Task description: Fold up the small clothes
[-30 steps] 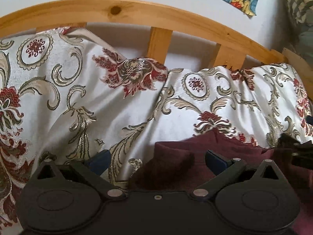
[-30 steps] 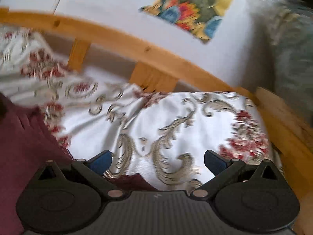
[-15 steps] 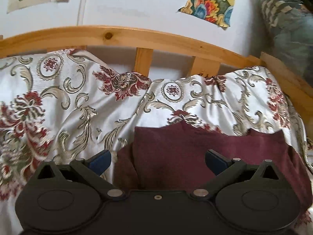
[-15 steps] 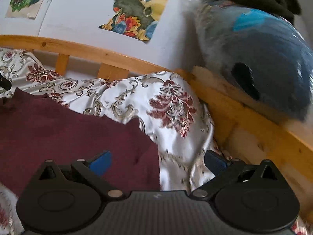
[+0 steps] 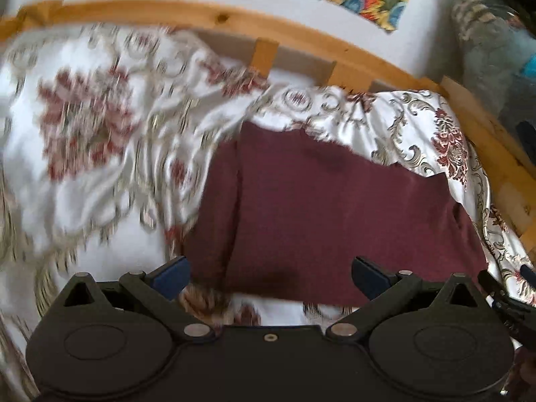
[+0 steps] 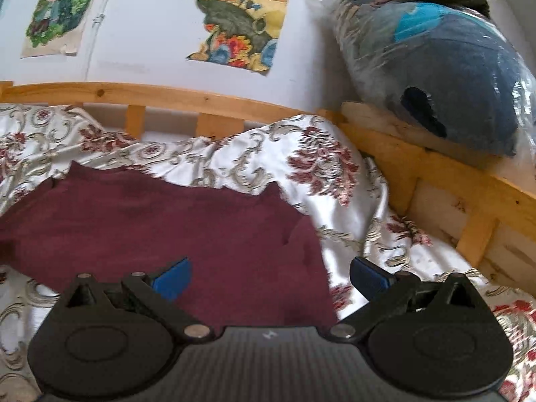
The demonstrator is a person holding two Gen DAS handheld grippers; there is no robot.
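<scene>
Both claws gape empty: maroon garment (image 5: 335,207) lies crosswise just ahead of left claw (image 5: 269,273); right claw (image 6: 271,276) hovers over its right edge.

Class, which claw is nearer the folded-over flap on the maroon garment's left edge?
Left. The left claw hangs open just in front of the flap of the maroon garment. The right claw hangs open at the opposite, right-hand edge.

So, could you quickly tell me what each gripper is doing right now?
Left gripper: open, holding nothing, above the maroon garment.
Right gripper: open, holding nothing.
</scene>
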